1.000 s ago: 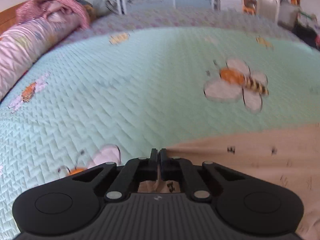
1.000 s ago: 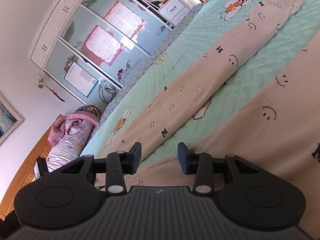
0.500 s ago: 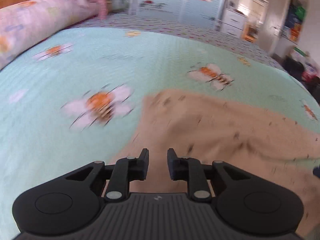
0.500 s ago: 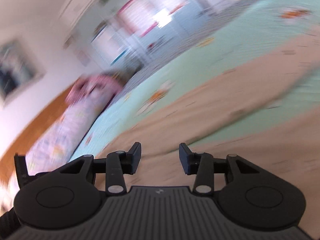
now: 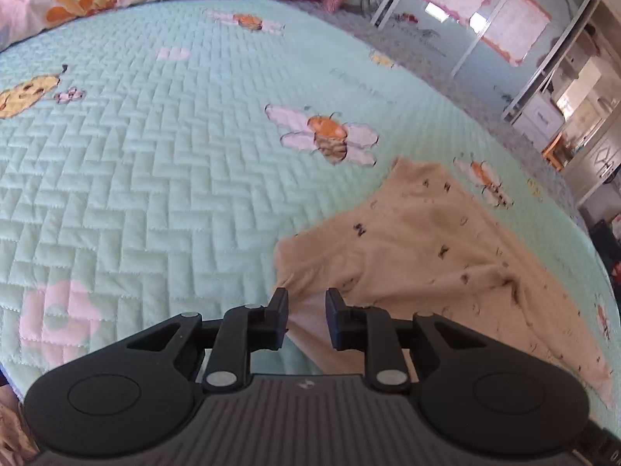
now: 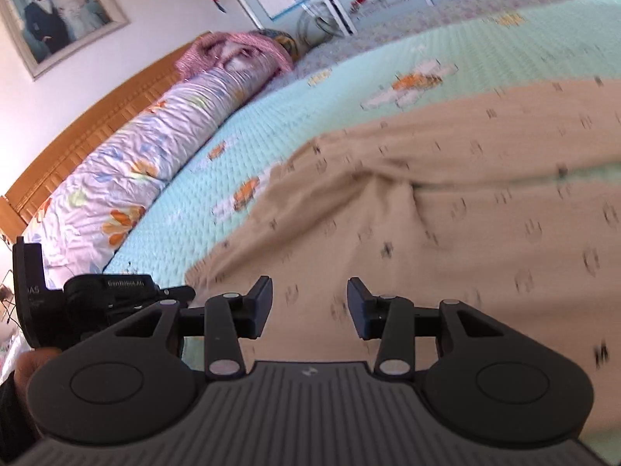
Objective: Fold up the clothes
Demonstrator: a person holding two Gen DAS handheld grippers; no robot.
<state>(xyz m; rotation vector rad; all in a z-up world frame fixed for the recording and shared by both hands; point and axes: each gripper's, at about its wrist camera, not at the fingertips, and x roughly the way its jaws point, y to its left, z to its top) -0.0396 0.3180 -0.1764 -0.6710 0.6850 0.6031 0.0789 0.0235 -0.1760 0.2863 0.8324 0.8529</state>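
Quilted bedspread (image 5: 155, 178) bears beige garment (image 5: 427, 256), ungripped.

We are in a home bedroom: quilted bee-print bedspread (image 5: 163, 163), wooden headboard (image 6: 93, 124), framed portrait (image 6: 58, 11), wardrobe doors (image 5: 489, 19).

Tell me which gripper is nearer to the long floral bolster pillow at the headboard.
Left. The left gripper, open, sits at the beige garment's edge on the side towards the bolster pillow; the right gripper, open, is over the garment, farther away.
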